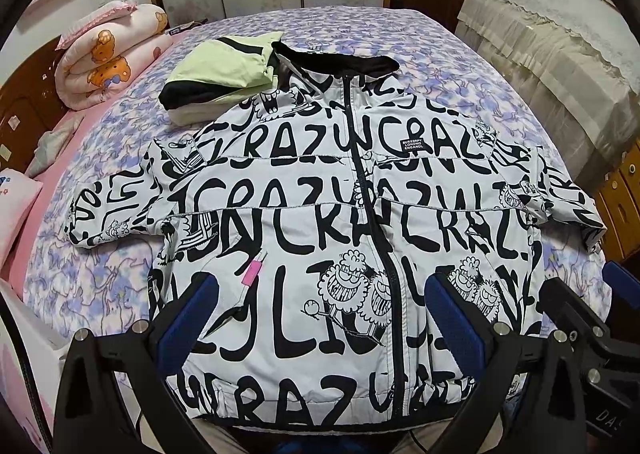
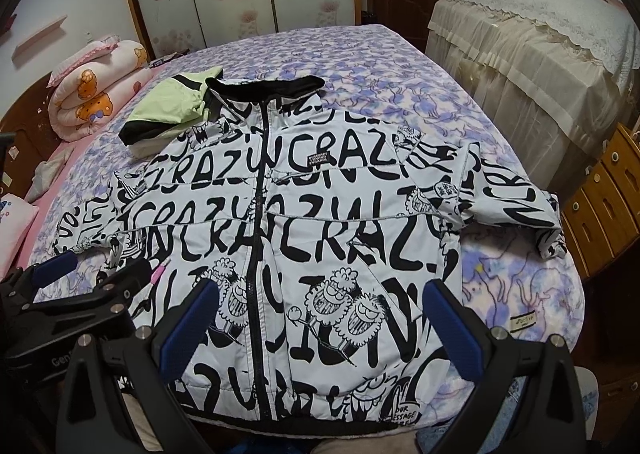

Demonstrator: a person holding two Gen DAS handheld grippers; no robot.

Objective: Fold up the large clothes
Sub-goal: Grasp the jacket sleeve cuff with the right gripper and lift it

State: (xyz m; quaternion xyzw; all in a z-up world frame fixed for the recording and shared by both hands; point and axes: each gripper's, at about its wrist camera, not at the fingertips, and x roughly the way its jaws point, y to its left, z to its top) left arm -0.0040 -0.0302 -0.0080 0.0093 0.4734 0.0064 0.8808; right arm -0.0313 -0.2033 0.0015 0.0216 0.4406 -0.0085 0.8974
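The left gripper [image 1: 320, 324], black-framed with blue textured pads, hangs with its jaws spread wide and nothing between them, above the lower front of a large white zip-up jacket printed with black lettering and cartoon faces [image 1: 304, 213]; the right gripper [image 2: 322, 328] is likewise released and empty, poised over the same hem area just beside its partner, which shows at its 9 o'clock. The jacket lies face up and spread flat on a bed covered with a lilac-and-pink floral blanket [image 1: 440, 65], its black zipper [image 1: 362, 181] closed down the middle, both sleeves stretched out toward 9 and 3 o'clock, the black-lined collar at 12 o'clock and the gathered hem nearest the grippers. A small pink tab [image 1: 251, 272] sits on the front panel near the left gripper's left finger. At 11 o'clock a folded pale green and black garment [image 1: 218, 71] touches the jacket's shoulder. Farther toward 10 o'clock, a rolled pink quilt with bear prints [image 1: 110, 53] rests at the bed's edge.
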